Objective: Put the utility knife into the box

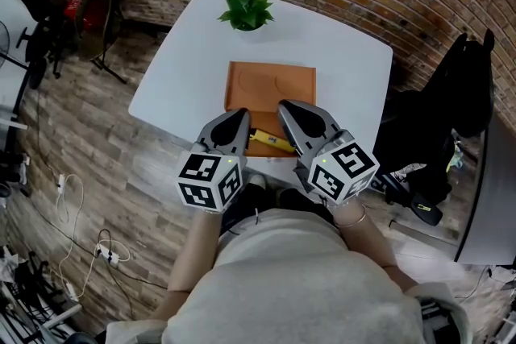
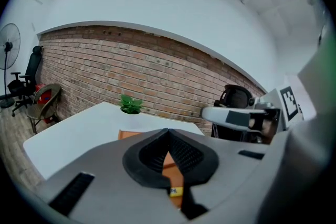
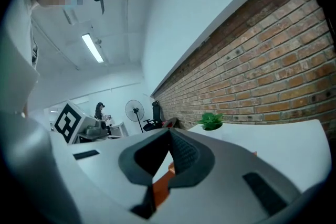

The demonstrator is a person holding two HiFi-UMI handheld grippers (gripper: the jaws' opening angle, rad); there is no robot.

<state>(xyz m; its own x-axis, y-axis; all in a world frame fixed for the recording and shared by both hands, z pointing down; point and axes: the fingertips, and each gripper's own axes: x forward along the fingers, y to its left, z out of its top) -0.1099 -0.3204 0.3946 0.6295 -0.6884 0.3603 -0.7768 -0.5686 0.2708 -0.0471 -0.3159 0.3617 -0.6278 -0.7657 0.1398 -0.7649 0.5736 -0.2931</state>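
A yellow utility knife [image 1: 270, 141] lies at the near end of the orange box [image 1: 270, 80] on the white table [image 1: 181, 52]. My left gripper [image 1: 240, 116] hovers just left of the knife, my right gripper [image 1: 285, 106] just right of it. Both point away from me, and both are shut with nothing in them. In the left gripper view, behind the shut left gripper [image 2: 168, 132], a bit of the knife [image 2: 176, 191] and the box [image 2: 127, 135] show. The right gripper view shows the shut right gripper [image 3: 169, 132] with a strip of the box [image 3: 164, 181] below.
A small green potted plant [image 1: 246, 10] stands at the table's far edge. A black office chair [image 1: 451, 117] is to the right of the table. A fan and dark gear [image 1: 93, 12] stand at the left by the brick wall. Cables [image 1: 97, 254] lie on the wooden floor.
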